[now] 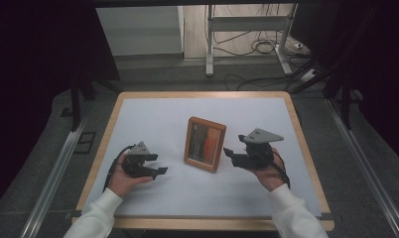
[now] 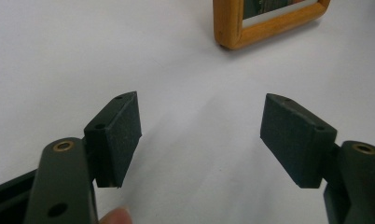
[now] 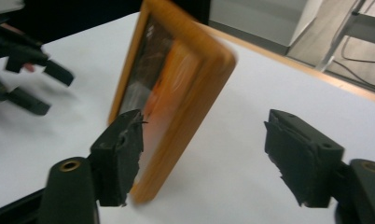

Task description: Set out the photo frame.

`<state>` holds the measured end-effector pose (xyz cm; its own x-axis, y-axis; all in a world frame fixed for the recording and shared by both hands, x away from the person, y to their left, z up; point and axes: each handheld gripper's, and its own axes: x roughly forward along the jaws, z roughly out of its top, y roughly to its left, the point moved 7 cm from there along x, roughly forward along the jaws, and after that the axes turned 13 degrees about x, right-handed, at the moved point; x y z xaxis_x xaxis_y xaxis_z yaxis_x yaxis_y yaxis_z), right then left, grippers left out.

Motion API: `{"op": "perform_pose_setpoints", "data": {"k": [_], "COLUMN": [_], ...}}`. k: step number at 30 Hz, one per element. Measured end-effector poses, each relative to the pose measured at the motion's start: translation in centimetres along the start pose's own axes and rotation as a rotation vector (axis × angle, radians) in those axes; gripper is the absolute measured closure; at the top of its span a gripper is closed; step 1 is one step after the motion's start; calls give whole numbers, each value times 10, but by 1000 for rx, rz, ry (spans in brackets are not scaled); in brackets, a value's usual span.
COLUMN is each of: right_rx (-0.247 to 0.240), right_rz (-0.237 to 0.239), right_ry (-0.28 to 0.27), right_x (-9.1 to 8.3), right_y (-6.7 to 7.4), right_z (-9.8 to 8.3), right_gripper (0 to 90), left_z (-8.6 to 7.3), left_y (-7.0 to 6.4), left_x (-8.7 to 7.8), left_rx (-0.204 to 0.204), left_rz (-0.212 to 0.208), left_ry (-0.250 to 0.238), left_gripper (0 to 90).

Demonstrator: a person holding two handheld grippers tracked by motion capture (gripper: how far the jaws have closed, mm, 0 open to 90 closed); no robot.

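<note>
Centrally, a frame [image 1: 205, 144] is seen standing upright on the white table [image 1: 153, 116], tilted slightly back, between the two grippers. The right gripper [image 1: 229, 152] is held just beside the frame's right edge; its jaws are spread wide, and in the right gripper view one pad [image 3: 122, 154] is seen close against the frame [image 3: 176, 93], with no grip made. The left gripper [image 1: 162, 171] is held apart from the frame, jaws wide and nothing between them
</note>
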<state>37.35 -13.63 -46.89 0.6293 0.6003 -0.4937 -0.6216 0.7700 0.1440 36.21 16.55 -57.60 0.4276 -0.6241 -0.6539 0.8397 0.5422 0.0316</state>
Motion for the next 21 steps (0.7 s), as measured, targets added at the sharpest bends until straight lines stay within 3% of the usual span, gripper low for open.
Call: {"op": "perform_pose_setpoints", "data": {"k": [6, 11, 12, 18, 21], "right_rx": [20, 20, 3, -28, -47], "right_rz": [33, 73, 82, 108, 125], "right_ry": [9, 20, 54, 107, 131], "right_x": [-4, -1, 3, 14, 20], "right_y": [6, 13, 16, 25, 33], "right_z": [-21, -38, -45, -58, -63], "right_gripper": [452, 694, 788, 895, 899], "left_z": [1, 3, 3, 3, 2], "left_y": [-1, -2, -3, -5, -5], "left_x": [0, -1, -1, -3, -3], "left_rx": [9, 2, 1, 0, 0], "left_rz": [4, 11, 12, 13, 13], "left_ry": [0, -12, -14, -20, -18], "left_gripper": [282, 282, 282, 282, 282]}}
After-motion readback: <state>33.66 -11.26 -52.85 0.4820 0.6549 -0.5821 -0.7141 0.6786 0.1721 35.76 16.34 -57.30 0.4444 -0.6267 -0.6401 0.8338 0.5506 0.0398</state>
